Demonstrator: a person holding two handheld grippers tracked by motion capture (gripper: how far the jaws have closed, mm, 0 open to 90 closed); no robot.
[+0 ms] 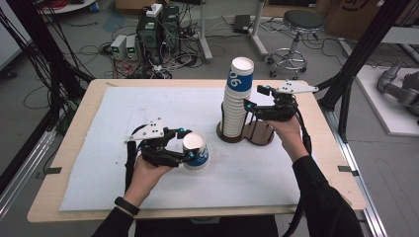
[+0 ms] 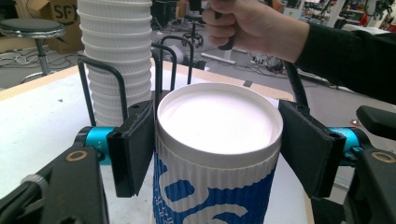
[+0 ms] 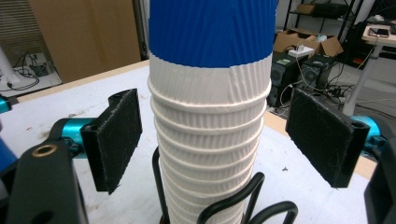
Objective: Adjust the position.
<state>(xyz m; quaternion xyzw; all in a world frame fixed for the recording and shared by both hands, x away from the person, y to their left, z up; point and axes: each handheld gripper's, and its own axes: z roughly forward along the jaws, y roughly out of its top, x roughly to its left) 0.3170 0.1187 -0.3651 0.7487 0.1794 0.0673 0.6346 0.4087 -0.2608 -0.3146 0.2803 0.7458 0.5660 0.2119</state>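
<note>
- Cup (image 1: 195, 150) — 1 off the stack, gripped by left claw (image 1: 184, 143) near the worktop (image 1: 99, 148) middle.
- Right claw (image 1: 254, 98) gapes around the cup stack (image 1: 236, 98) — the rest probably remain to pull.

The light is even and fairly bright, coming from above. The white mat (image 1: 148, 113) shows soft, weak shadows, and the cup lid (image 2: 219, 119) has mild glare. All pictures are slightly soft and blocky. In both gripper views the background at 12 o'clock is blurred.
</note>
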